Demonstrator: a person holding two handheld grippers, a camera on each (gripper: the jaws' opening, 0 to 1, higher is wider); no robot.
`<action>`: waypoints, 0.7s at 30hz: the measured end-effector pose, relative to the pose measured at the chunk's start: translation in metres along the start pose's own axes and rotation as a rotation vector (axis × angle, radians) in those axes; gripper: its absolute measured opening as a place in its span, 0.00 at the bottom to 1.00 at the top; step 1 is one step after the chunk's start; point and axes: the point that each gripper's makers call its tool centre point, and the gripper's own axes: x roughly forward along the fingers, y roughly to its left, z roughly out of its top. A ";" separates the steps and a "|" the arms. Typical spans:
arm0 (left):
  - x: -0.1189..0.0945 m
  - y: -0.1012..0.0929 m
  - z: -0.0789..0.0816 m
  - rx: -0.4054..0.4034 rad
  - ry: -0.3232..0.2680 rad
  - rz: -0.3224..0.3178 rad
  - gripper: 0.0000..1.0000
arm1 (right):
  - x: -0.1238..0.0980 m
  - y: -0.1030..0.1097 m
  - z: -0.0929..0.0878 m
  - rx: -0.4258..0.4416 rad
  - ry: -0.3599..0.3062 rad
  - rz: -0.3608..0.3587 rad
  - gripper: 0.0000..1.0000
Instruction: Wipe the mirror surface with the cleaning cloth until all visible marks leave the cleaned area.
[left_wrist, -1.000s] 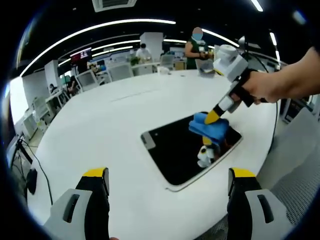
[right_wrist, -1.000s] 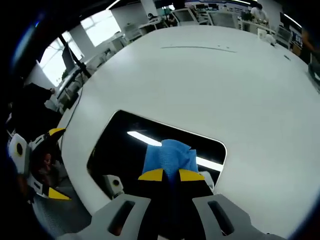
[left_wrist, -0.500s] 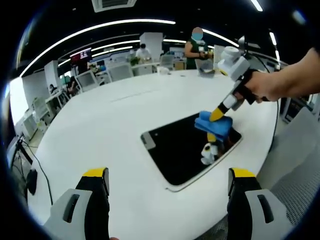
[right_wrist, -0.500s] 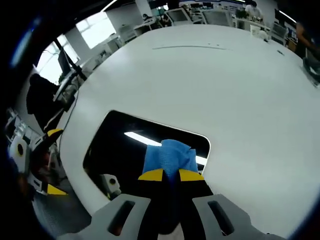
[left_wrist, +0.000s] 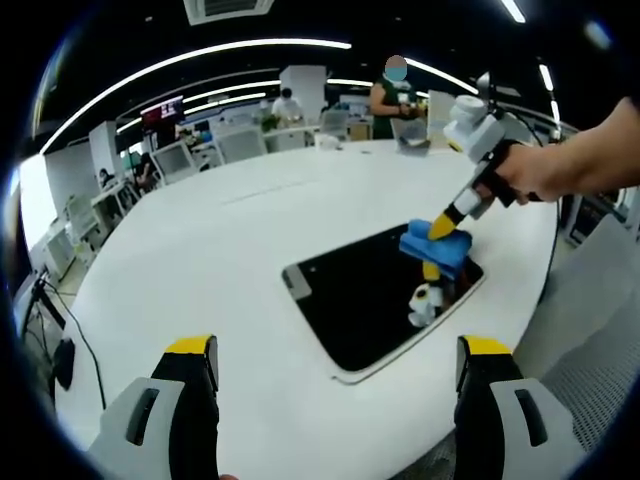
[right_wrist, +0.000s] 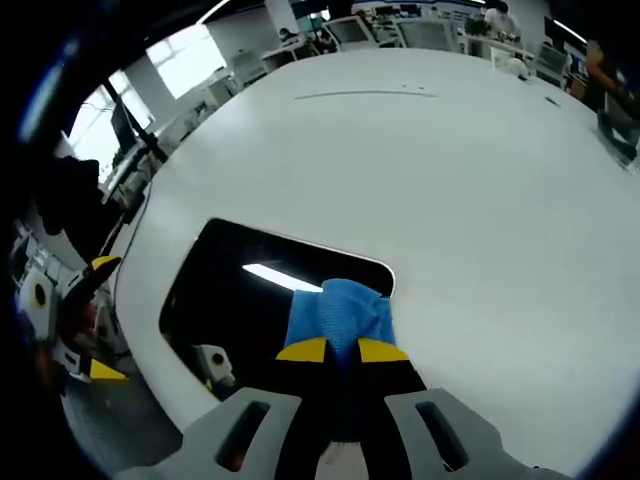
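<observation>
- The mirror (left_wrist: 375, 300) lies flat on the white table (left_wrist: 200, 250), toward 4 o'clock in the left gripper view and at 8 o'clock in the right gripper view.
- The right gripper (right_wrist: 341, 350) has its jaws clamped on the blue cloth (right_wrist: 340, 312), which is pressed onto the mirror's corner.
- The left gripper (left_wrist: 338, 346) hangs apart from the mirror, jaws wide and holding nothing.
- Risk: the cloth sits at the mirror's rim, so a stroke could run onto the table and miss marks.
- Risk: nothing steadies the mirror, so hard pressure could slide it toward the table edge.
- No brand, label or writing is legible.
</observation>
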 end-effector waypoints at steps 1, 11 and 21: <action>0.000 0.000 0.000 0.001 0.001 -0.002 0.99 | 0.000 -0.001 0.000 0.000 0.001 -0.003 0.04; 0.001 -0.001 -0.001 0.008 0.003 -0.006 0.99 | -0.003 -0.007 -0.004 0.008 0.003 -0.023 0.04; 0.002 -0.001 -0.001 0.011 0.004 -0.004 0.99 | -0.003 -0.007 -0.005 0.014 0.005 -0.033 0.04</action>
